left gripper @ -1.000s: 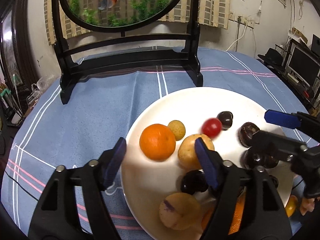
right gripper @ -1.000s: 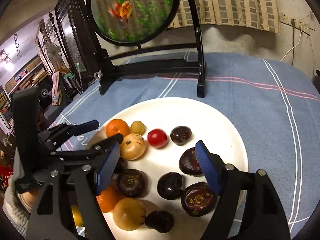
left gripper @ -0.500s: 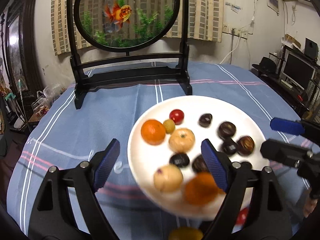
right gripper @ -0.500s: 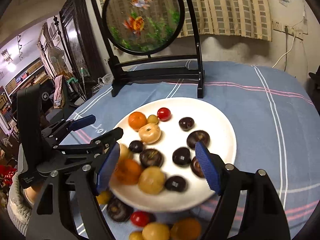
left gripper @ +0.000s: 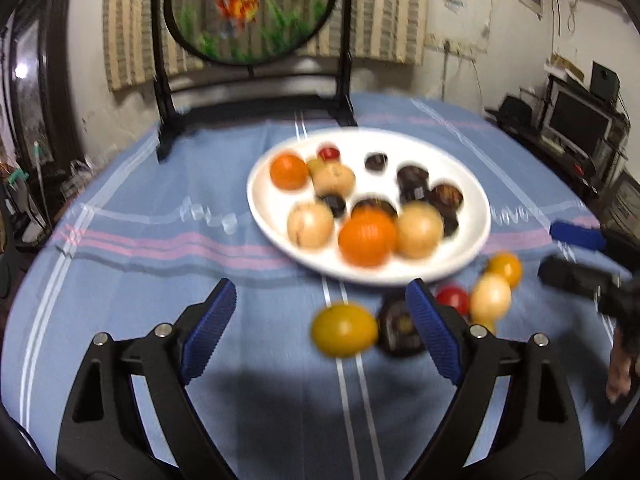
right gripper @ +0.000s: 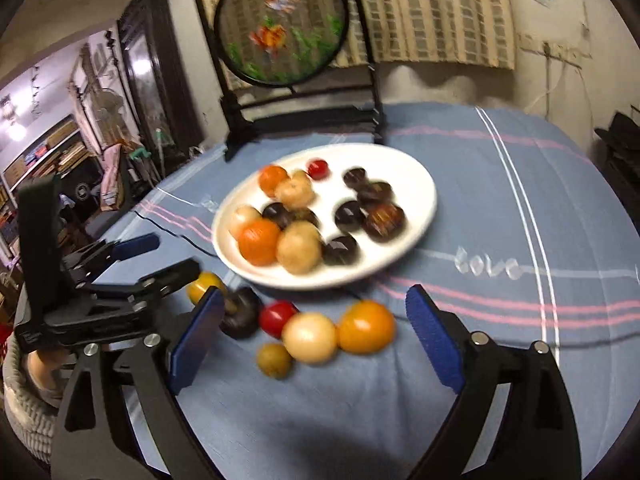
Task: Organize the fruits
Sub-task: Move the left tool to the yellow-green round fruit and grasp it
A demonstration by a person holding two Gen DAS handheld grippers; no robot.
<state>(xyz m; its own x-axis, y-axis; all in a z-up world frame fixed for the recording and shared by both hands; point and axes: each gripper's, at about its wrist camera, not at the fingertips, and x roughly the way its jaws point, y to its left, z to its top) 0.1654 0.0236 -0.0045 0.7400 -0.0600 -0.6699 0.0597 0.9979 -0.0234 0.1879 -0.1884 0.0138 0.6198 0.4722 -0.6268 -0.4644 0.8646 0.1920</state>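
Both wrist views, motion-blurred. A white plate (left gripper: 260, 216) sits on a blue striped tablecloth (left gripper: 140, 280) and carries two oranges, several pale yellow-brown fruits, one small red fruit and a cluster of dark purple-brown fruits. Off the plate, just beside its near rim, six loose fruits lie on the cloth: a yellow-orange fruit (right gripper: 366, 332), a pale round fruit (right gripper: 309, 338), a small olive-yellow fruit (right gripper: 274, 360), a red fruit (right gripper: 277, 318), a dark fruit (right gripper: 240, 312) and a yellow fruit (right gripper: 206, 286). The left gripper (left gripper: 320, 328) has just been opening; its jaws stand spread above the cloth, pinching nothing, with a yellow fruit seen between the blue pads. The right gripper (right gripper: 314, 338) has likewise just been opening; its jaws are spread wide around the loose group without touching it. A round goldfish screen (right gripper: 280, 28) on a black stand rises behind the plate
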